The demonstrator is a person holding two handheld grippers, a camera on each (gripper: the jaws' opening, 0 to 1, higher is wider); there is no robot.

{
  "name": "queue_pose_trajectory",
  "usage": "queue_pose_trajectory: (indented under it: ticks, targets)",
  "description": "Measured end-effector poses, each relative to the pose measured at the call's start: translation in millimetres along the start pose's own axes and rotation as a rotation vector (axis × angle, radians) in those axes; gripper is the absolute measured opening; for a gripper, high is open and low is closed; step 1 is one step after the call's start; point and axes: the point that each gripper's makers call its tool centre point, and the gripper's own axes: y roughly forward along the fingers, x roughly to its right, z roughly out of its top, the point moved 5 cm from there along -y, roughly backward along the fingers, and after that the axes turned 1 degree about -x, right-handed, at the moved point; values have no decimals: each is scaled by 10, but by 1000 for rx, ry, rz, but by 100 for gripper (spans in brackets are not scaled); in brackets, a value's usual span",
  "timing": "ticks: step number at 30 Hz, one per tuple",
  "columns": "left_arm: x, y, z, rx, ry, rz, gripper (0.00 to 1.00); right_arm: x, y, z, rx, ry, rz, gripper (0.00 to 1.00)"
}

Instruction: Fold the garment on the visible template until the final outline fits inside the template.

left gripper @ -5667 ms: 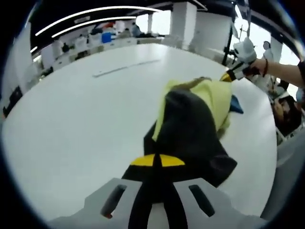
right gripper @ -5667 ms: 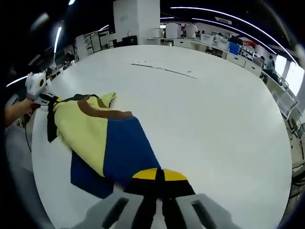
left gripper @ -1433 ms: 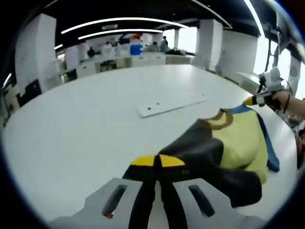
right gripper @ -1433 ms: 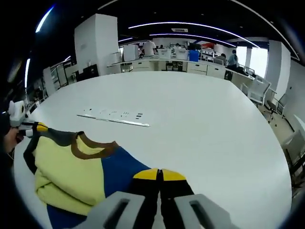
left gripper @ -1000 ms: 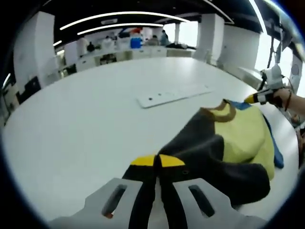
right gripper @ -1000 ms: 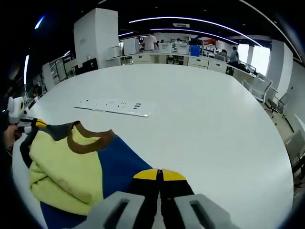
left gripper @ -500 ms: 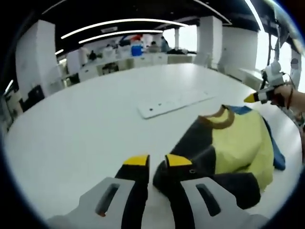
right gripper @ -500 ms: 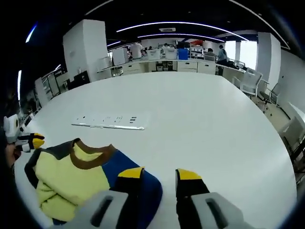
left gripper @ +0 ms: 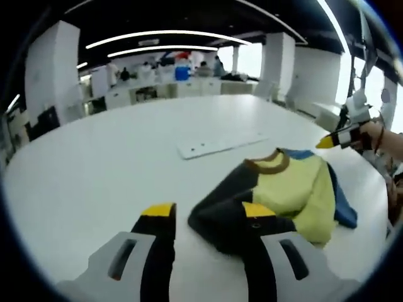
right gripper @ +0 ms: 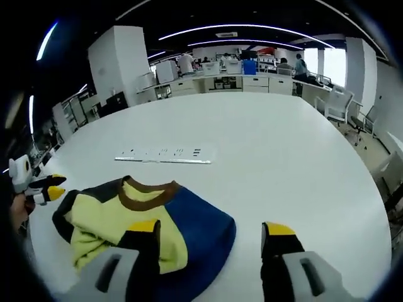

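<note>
- The garment (right gripper: 151, 220) is seen folded into a rumpled bundle of yellow, blue and black panels with a brown collar, lying flat on the white table (right gripper: 264, 157).
- A pale strip (right gripper: 165, 154) with dark marks lies near the collar.

Bright ceiling strips (right gripper: 239, 28) light both views evenly (edges bowed, slightly soft).

A broad white round surface (right gripper: 283, 151) stretches ahead of the right hand-held gripper (right gripper: 211, 236). Beyond its far edge stand white desks (right gripper: 227, 68) and a thick white pillar (right gripper: 116, 60). Curved ceiling light strips (right gripper: 252, 28) glow above, and bright windows (left gripper: 371, 82) show off to the left hand-held gripper's (left gripper: 208, 217) right.
</note>
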Motion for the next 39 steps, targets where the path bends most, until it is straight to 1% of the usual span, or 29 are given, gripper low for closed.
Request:
queue_pose_trajectory:
  ticks: [4,8,9,10,12,13,14,19,23,26,30,32,34,35,37,39]
  targets:
    - [88,-120,-25,23,-33,-41,49,-100,-95,-99,-16,4,34,74]
    - [168,-204,-30,33,-32,-69,59,-195,-181,-206,-34,-5,67,79]
    - [203,-235,-14,52,-39,-88,61,-227,-215,-235,-40,-8,80,80]
    - [225,-260,-12,58,-40,-98,64,-249,-237,-254,-43,-11,91,81]
    - [274,-307,-39,60,-30,-108,67,-302,-302,-296,-48,-27,116,83]
    - [294,-318,-60,51,-24,-114,68,-318,-326,-313,-51,-36,121,83]
    - [322,-334,-94,39,-23,-118,68,-344,-366,-344,-58,-50,131,83]
    - [407,-370,-188,41,-33,-125,70,-449,-491,-448,-63,-66,160,83]
    - [446,-394,-255,34,-38,-129,68,-503,-533,-498,-73,-65,191,83]
    - [468,-429,-280,35,-43,-129,66,-557,-586,-555,-78,-67,202,83]
    - [482,-445,-316,34,-35,-119,65,-643,-641,-677,-82,-78,215,82]
    - [499,-447,-338,41,-61,-125,64,-693,-661,-763,-88,-82,220,81]
    - [520,-451,-363,41,-65,-123,63,-706,-656,-820,-92,-83,224,81]
    - [531,-449,-379,38,-56,-117,62,-746,-667,-860,-84,-82,237,79]
    - [551,-438,-417,30,-42,-114,60,-784,-674,-892,-76,-82,241,77]
    - [567,-420,-453,29,-36,-115,56,-845,-680,-936,-80,-95,248,76]
